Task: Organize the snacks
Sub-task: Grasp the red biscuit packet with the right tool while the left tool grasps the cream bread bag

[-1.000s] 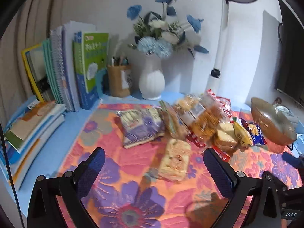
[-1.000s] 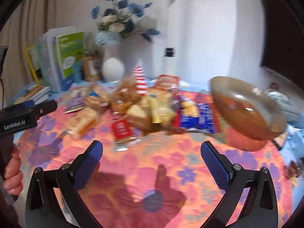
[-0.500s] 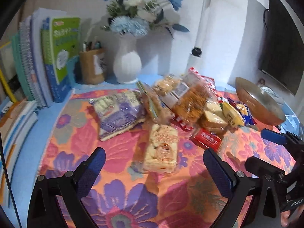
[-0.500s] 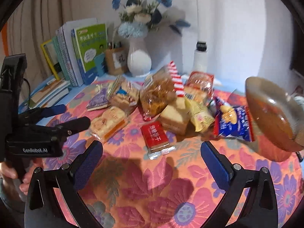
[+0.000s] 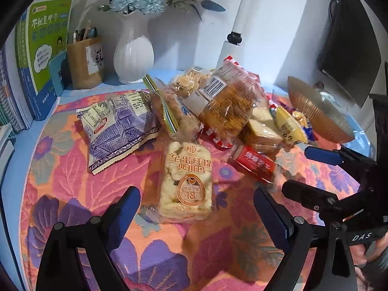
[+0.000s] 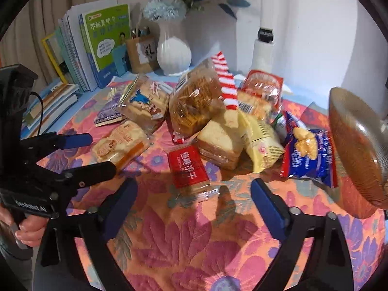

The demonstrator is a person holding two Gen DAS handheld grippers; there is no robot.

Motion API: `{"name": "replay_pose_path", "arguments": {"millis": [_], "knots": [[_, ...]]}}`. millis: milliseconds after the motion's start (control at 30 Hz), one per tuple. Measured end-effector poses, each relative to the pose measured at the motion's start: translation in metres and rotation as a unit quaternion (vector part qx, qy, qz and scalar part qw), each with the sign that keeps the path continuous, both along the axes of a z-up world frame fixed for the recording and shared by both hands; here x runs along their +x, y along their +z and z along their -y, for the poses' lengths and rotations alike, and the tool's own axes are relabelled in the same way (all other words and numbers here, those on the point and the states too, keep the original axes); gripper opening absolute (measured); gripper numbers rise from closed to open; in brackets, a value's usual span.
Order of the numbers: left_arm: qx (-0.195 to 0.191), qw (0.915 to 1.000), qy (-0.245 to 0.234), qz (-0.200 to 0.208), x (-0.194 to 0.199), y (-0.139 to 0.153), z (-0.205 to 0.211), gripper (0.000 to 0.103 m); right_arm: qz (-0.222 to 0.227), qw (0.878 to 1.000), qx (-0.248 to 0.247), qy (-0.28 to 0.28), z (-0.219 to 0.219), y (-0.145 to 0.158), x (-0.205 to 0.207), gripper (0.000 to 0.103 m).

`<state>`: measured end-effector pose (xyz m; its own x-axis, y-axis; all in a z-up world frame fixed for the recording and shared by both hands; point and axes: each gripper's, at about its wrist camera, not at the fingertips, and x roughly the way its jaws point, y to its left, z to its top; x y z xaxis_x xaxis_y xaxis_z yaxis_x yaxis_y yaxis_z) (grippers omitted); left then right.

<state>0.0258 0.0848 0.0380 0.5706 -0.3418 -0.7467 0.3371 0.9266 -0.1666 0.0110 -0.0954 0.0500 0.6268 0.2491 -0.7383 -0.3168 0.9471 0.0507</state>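
A heap of snack packs lies on the floral tablecloth (image 5: 72,181). Nearest me is a pale yellow egg-cake pack (image 5: 185,184), which lies just ahead of and partly between the fingers of my left gripper (image 5: 195,201). Its jaws are closing, and the pads do not touch the pack. A red biscuit packet (image 6: 188,167) has its near end between the tips of my right gripper (image 6: 194,186), whose jaws are also closing without contact. Behind are a purple bag (image 5: 116,126), a clear bag of fried noodles (image 6: 194,104), a yellow packet (image 6: 262,143) and a blue packet (image 6: 308,155).
An amber glass bowl (image 6: 356,145) stands tilted at the right edge of the heap. At the back are a white vase (image 5: 133,51), a pen holder (image 5: 84,63), upright books (image 5: 43,48) and a white bottle (image 6: 264,51). A dark screen (image 5: 349,38) hangs at the right.
Both grippers have come forward and down toward the snacks, so the packs look larger. Each gripper now shows in the other's view, and both pairs of fingers stand a little narrower.
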Motion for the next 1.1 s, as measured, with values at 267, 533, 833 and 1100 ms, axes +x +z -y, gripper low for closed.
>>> {"name": "replay_pose_path", "arguments": {"millis": [267, 533, 833, 1100], "knots": [[0.0, 0.9997, 0.007, -0.023, 0.014, -0.009, 0.001, 0.093, -0.014, 1.0, -0.012, 0.004, -0.003, -0.011, 0.013, 0.078], [0.012, 0.9993, 0.008, -0.035, 0.022, -0.017, 0.005, 0.087, -0.028, 0.999, -0.025, 0.018, -0.003, -0.024, 0.027, 0.074], [0.008, 0.9993, 0.026, -0.026, 0.022, -0.017, -0.003, 0.086, -0.024, 0.999, -0.025, 0.015, -0.005, -0.027, 0.032, 0.074], [0.031, 0.9982, 0.049, 0.015, 0.01, -0.009, -0.002, 0.087, -0.003, 0.999, -0.038, -0.008, -0.008, -0.025, 0.028, 0.074]]}}
